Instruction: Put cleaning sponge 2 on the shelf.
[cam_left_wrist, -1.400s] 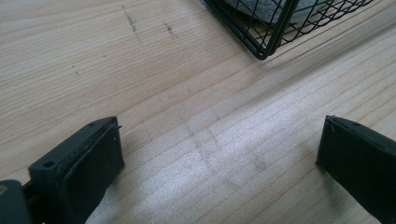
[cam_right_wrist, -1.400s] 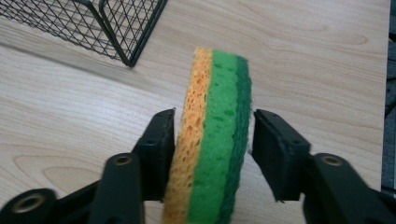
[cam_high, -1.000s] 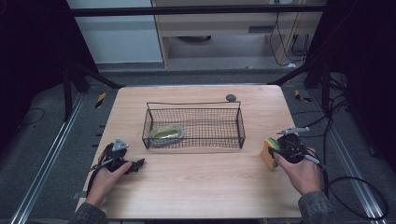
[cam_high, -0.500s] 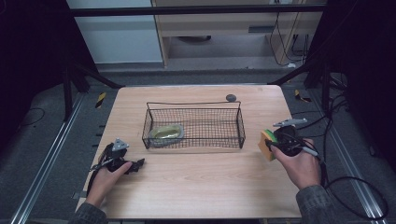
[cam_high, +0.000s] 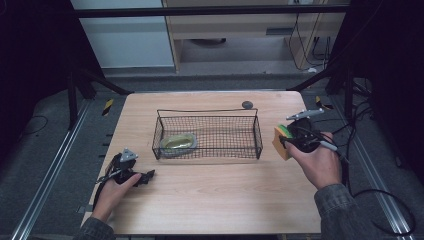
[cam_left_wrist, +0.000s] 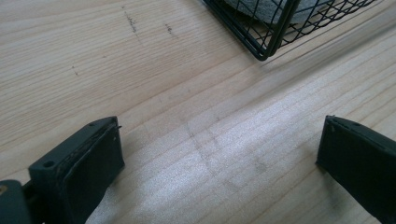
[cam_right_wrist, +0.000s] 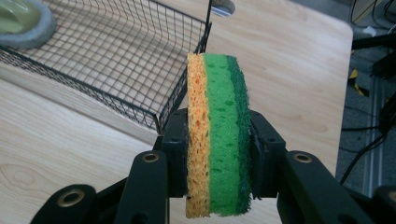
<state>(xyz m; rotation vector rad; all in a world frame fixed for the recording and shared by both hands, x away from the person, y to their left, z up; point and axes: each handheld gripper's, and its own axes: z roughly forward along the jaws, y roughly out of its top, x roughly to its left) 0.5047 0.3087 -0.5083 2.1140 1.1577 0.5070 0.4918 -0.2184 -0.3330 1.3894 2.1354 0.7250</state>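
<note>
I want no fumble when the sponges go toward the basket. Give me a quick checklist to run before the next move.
1. Right claw clamped on the sponges: ok.
2. Sponges clear of the table: ok, judging from the right gripper view.
3. Wire basket has free floor space: ok, right half bare.
4. Padded green thing away from that space: ok, it lies at the left end.
5. Left claw open, out of the way: ok.

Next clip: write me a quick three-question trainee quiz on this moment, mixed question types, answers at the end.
1. True or false: the right gripper is shut on a sponge.
2. What already lies in the wire basket? A) a green scrub pad B) a cup C) a spoon
3. The left gripper has its jaws ____ over the bare table.

Key: 1 true; 2 A; 3 open.
</note>
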